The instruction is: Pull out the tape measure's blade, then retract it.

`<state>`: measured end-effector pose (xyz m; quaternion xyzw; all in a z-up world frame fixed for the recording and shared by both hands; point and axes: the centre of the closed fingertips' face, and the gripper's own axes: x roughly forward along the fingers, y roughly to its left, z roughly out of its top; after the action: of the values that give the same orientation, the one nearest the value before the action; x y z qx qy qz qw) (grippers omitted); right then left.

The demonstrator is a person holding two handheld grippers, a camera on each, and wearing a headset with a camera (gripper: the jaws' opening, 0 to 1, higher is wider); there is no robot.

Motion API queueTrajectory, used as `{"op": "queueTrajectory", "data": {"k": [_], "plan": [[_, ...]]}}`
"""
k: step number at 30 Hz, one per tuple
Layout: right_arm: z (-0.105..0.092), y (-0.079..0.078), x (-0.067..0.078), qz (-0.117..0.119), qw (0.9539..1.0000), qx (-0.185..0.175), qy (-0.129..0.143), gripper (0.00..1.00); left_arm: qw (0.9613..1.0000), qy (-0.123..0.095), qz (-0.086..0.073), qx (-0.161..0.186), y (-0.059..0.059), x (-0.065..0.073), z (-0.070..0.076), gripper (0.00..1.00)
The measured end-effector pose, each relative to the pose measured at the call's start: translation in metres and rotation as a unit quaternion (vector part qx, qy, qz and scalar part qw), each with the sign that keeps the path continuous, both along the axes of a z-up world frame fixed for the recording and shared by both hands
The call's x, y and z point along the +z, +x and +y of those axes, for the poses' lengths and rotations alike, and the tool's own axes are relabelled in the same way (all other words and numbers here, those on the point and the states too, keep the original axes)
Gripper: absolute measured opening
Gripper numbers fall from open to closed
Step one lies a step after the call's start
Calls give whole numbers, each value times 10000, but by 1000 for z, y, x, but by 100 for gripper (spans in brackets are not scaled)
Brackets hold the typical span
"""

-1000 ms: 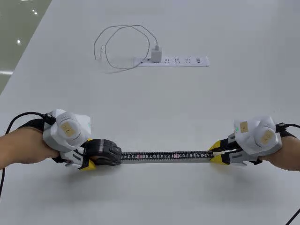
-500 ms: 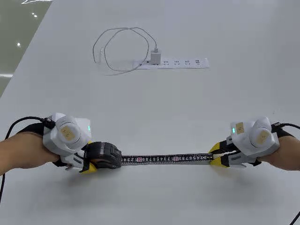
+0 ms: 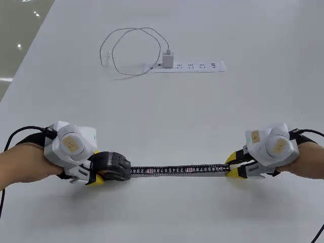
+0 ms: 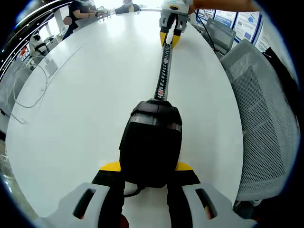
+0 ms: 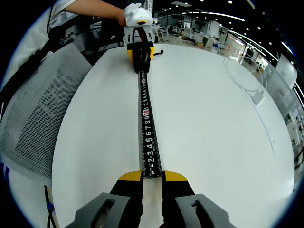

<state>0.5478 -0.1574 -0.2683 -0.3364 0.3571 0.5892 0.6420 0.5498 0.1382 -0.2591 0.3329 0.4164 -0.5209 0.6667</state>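
Near left of the table: the left gripper (image 3: 98,171) has its jaws drawn in narrow around the black tape measure case (image 3: 112,165). Its yellow tips press the two sides of the case, and the left hand (image 3: 23,162) grips it from the left.
Near right of the table: the right gripper (image 3: 234,164) has its jaws almost together. Its yellow tips pinch the end of the blade (image 3: 177,169), and the right hand (image 3: 306,164) grips it from the right.
Tape measure: the case rests on the table at near left, between the left gripper's jaws. The blade is drawn out and runs straight from the case rightward to the right gripper, low over the surface. It is black with white numerals and red marks.
Left gripper view: the case sits between the jaws, and the blade leads away to the other gripper at the far end.
Surface: the table (image 3: 202,116) is white and matt.
Far side of the table: a white power strip (image 3: 195,66) lies flat with a white charger (image 3: 168,58) plugged in at its left end. A thin white cable (image 3: 121,38) loops off to the left.
Room: a grey mesh chair (image 4: 259,95) stands beside the near edge of the table. A glossy greenish floor (image 3: 20,30) lies at far left. The right gripper view takes in an open office with ceiling lights (image 5: 228,19).
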Motion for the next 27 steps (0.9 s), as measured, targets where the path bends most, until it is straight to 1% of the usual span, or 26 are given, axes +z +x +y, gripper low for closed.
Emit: {"op": "queueTrajectory", "data": {"k": [10, 16, 27], "plan": [[0, 0, 0, 11, 10000, -20, -19, 11, 10000, 11, -52, -19, 1, 0, 0, 30], [0, 0, 0, 68, 10000, -43, -24, 11, 10000, 19, -68, -17, 2, -1, 1, 30], [0, 1, 0, 7, 10000, 24, -56, 12, 9999, -6, -115, -41, 2, -1, 1, 30]]}}
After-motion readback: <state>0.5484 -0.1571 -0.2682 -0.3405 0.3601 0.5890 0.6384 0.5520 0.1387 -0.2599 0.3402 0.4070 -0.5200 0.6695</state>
